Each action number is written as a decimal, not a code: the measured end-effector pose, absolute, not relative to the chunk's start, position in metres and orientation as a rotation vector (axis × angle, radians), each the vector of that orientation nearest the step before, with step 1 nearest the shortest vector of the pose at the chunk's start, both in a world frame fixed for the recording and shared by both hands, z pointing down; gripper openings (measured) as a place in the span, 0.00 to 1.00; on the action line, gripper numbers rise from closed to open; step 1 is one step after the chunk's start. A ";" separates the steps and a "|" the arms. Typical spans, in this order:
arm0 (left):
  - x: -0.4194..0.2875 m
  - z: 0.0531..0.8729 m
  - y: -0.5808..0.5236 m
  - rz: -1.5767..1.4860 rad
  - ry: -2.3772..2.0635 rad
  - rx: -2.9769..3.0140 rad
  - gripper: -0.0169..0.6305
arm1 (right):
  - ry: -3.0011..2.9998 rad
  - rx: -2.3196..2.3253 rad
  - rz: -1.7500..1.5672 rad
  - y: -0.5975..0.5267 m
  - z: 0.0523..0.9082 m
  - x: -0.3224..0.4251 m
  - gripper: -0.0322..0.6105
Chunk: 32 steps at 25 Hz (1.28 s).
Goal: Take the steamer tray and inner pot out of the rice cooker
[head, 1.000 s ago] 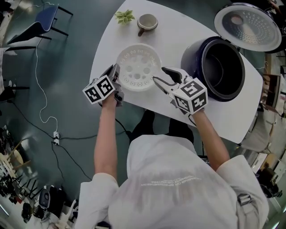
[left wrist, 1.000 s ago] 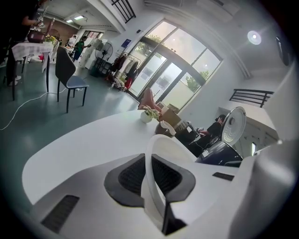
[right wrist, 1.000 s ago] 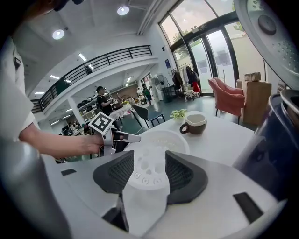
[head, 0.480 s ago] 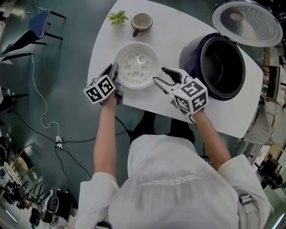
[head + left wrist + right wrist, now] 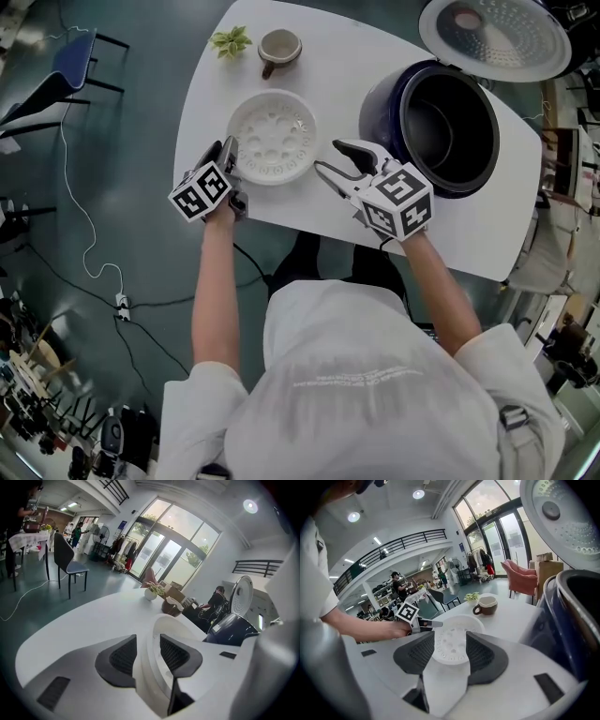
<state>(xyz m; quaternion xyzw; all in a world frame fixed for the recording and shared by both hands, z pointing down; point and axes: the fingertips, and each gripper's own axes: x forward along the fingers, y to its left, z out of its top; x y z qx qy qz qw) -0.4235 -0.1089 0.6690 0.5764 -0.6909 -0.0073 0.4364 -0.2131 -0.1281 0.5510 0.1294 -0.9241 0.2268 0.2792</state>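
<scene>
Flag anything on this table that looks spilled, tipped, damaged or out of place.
Nothing stands out. The white perforated plastic steamer tray sits level on the white table, the dark blue rice cooker stands upright with its lid raised, and the brown ceramic mug is upright.

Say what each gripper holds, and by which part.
Nothing is held. The left gripper has just been opening; its jaws straddle the rim of the steamer tray without pressing. The right gripper is open, empty.
</scene>
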 end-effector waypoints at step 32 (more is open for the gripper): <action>-0.205 0.361 -0.232 0.272 -1.680 2.536 0.23 | -2.657 1.012 0.251 -0.233 0.353 0.025 0.39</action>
